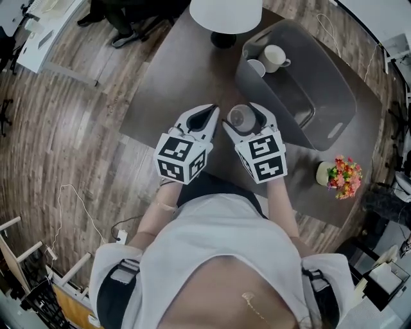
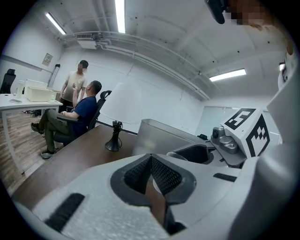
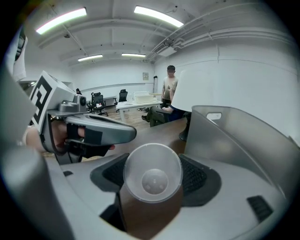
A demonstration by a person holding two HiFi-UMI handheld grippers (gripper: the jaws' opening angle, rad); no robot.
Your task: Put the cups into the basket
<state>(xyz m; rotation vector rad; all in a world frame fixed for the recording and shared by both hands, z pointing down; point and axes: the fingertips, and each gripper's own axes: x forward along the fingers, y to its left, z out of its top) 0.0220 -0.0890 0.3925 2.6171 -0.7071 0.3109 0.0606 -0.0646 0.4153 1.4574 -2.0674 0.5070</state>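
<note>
A clear plastic cup (image 1: 242,117) is held between the pads of my right gripper (image 1: 246,113), above the brown table (image 1: 167,90) and just left of the grey basket (image 1: 334,96). In the right gripper view the cup (image 3: 152,180) faces me mouth-first, with the right gripper (image 3: 153,174) shut on its sides and the basket wall (image 3: 234,136) close at the right. Inside the basket lie a white mug (image 1: 275,56) and another pale cup (image 1: 257,67). My left gripper (image 1: 207,115) hovers beside the right one, its jaws together and empty (image 2: 150,174).
A lamp with a white shade (image 1: 225,13) stands on the table behind the basket; its base (image 2: 114,140) shows in the left gripper view. A small pot of flowers (image 1: 340,175) sits near the table's right front edge. Two people (image 2: 77,112) are at a desk beyond the table.
</note>
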